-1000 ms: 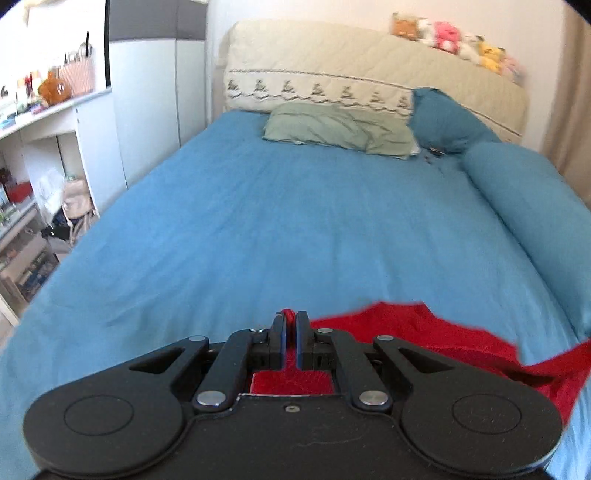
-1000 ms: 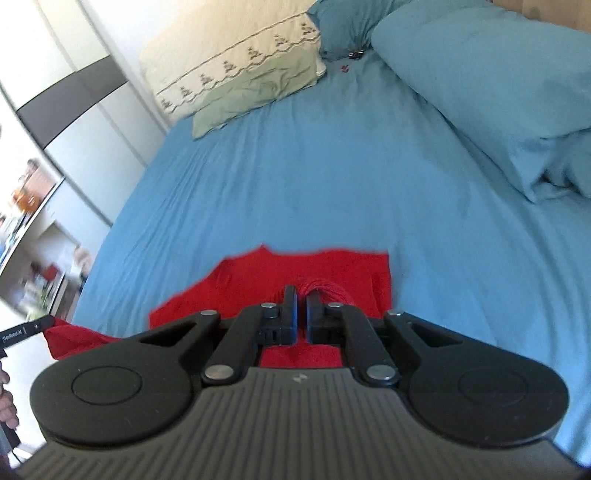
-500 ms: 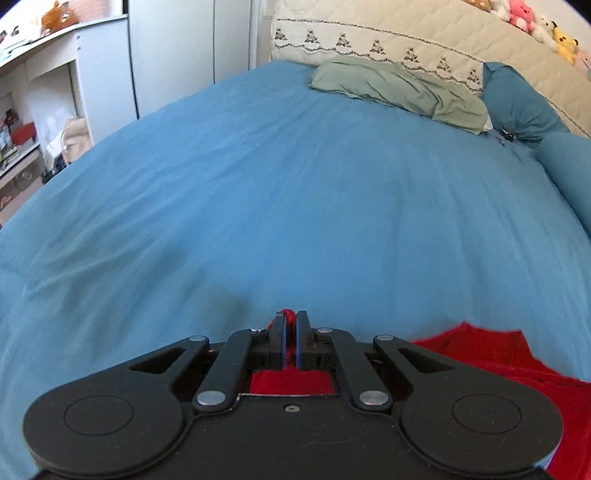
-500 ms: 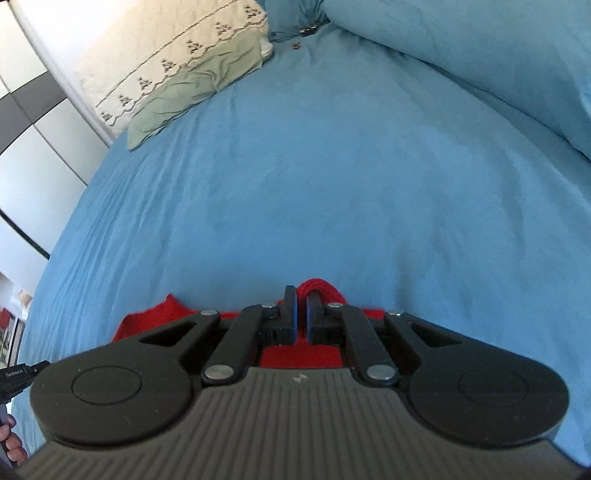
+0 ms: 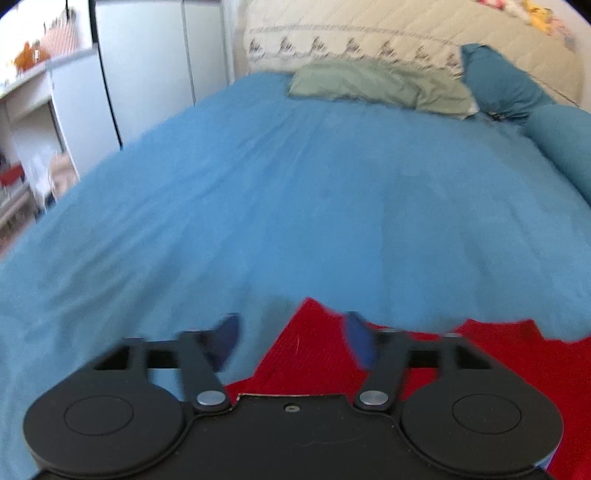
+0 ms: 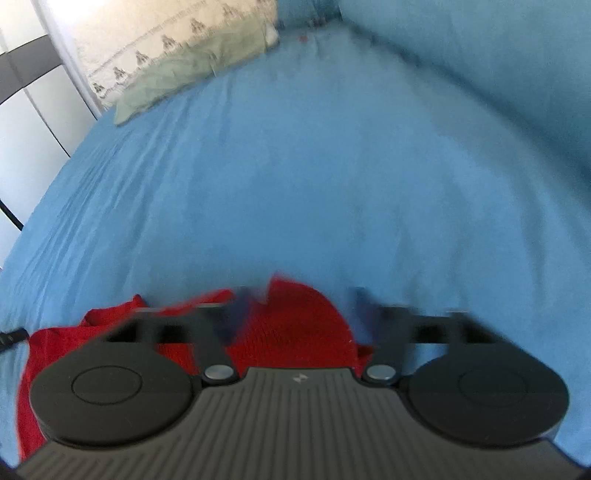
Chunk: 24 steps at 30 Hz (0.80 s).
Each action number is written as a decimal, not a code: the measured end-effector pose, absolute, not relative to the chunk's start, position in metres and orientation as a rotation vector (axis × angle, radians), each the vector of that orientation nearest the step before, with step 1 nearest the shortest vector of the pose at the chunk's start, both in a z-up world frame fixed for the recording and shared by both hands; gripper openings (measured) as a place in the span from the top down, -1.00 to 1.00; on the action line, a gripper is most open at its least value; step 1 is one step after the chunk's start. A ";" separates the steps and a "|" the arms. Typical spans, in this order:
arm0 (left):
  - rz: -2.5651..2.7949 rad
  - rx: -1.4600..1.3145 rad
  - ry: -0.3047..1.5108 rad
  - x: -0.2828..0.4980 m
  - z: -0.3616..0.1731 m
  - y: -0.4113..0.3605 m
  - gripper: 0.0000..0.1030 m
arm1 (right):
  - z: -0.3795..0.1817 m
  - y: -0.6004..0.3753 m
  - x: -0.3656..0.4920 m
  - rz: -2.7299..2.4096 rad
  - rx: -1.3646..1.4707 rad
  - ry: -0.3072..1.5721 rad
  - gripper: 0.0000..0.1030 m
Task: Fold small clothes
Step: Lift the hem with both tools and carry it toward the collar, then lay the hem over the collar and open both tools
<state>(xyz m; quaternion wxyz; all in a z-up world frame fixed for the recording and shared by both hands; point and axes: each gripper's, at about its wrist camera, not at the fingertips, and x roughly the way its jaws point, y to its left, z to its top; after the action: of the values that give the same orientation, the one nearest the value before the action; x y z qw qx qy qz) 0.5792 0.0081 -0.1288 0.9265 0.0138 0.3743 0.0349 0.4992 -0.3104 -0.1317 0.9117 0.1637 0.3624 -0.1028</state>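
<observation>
**Both tongs spread above the red garment on the bed**

We find the red knitted garment lying on the blue bedsheet, at the near end of the bed, close under both cameras. In the left wrist view a pointed corner of it reaches up between the fingers, and more of the red cloth runs off to the right. In the right wrist view a rounded fold of it sits in the gap, with the rest bunched to the left.

The left gripper has just been opening; its jaws stand well apart, and the cloth lies between the fingers without either pad pressing on it. The right gripper has likewise just been opening, jaws wide, the red fold between them and free. Fingertips in both views are smeared by blur.

Further up the bed we note a flat pale green pillow against a cream quilted headboard, and a dark blue pillow beside it. A bulky blue duvet roll lies along the right edge. White wardrobe doors stand left of the bed.
</observation>
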 end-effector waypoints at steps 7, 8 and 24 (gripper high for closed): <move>-0.144 0.072 0.914 0.510 -0.153 -0.008 -0.51 | -0.140 -0.255 0.458 0.011 0.267 0.840 -0.96; -0.146 0.077 0.940 0.506 -0.162 -0.007 -0.51 | -0.149 -0.250 0.455 0.011 0.264 0.869 -0.96; -0.205 0.157 0.919 0.486 -0.144 -0.007 -0.51 | -0.142 -0.258 0.433 -0.041 0.109 0.872 -0.94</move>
<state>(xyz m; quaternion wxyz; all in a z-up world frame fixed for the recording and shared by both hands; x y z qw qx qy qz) 0.4857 -0.0066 -0.1442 0.8882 0.0755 0.4423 -0.0985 0.4328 -0.2576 -0.1419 0.9049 0.0529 0.4219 -0.0198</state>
